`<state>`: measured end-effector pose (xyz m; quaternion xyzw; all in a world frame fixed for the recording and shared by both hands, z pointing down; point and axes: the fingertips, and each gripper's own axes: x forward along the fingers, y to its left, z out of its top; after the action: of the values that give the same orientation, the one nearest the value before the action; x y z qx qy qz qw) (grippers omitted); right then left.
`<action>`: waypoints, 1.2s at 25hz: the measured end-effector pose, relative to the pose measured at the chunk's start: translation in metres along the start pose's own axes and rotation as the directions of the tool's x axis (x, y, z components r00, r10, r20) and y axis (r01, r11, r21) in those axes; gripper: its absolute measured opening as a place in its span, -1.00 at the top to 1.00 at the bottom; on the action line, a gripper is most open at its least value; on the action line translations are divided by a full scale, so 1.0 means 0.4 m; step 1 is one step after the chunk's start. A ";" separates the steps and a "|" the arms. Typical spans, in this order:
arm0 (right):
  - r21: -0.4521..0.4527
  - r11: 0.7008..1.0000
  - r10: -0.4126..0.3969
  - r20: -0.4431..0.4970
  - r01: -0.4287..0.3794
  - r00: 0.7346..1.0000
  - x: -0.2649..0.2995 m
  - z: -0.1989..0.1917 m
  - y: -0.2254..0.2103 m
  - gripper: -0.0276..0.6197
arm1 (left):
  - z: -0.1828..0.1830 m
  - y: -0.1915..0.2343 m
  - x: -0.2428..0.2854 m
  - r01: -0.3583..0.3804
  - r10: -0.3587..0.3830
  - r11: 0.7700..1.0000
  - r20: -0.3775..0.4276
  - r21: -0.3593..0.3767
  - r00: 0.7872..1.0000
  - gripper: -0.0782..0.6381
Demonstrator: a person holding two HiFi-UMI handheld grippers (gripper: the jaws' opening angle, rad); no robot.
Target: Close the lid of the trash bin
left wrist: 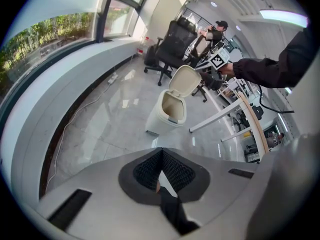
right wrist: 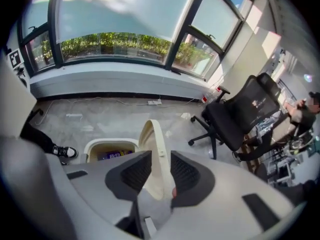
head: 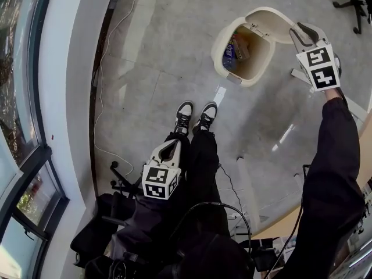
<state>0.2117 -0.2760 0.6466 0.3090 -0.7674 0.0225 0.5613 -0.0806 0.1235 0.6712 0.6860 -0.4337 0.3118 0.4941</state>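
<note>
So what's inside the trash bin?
The trash bin has its lid up, so some rubbish shows: a blue-purple packet beside a brownish wrapper. Anything underneath them is hidden.

The left tongs [head: 174,147] hang low in front of the person's legs and point steeply down, jaws pressed together. The right arm [head: 337,156] is stretched far forward. The right tongs [head: 301,32] have their jaws apart, with the lid [head: 273,23] edge between them.

An office: black swivel chair [right wrist: 250,114], long desks [left wrist: 252,121], wide windows [right wrist: 115,19].
</note>
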 end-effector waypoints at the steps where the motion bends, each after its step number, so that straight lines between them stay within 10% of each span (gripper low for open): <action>1: -0.022 1.000 0.010 -0.023 -0.010 1.000 0.007 -0.006 -0.003 0.57 | -0.001 0.002 0.000 -0.001 0.001 1.000 -0.001 -0.001 1.000 0.78; 8: -0.116 0.986 0.095 -0.171 -0.116 0.981 0.043 -0.067 0.030 0.45 | -0.014 0.004 0.001 -0.006 0.006 1.000 -0.002 -0.015 1.000 0.78; 30: -0.139 0.930 0.317 -0.161 -0.339 0.935 -0.004 -0.120 0.414 0.42 | -0.043 -0.004 -0.007 0.001 -0.001 1.000 -0.008 0.005 1.000 0.78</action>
<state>0.1700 -0.1231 0.7146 0.1266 -0.7676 0.0736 0.6239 -0.0804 0.1408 0.6736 0.6863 -0.4304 0.3155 0.4943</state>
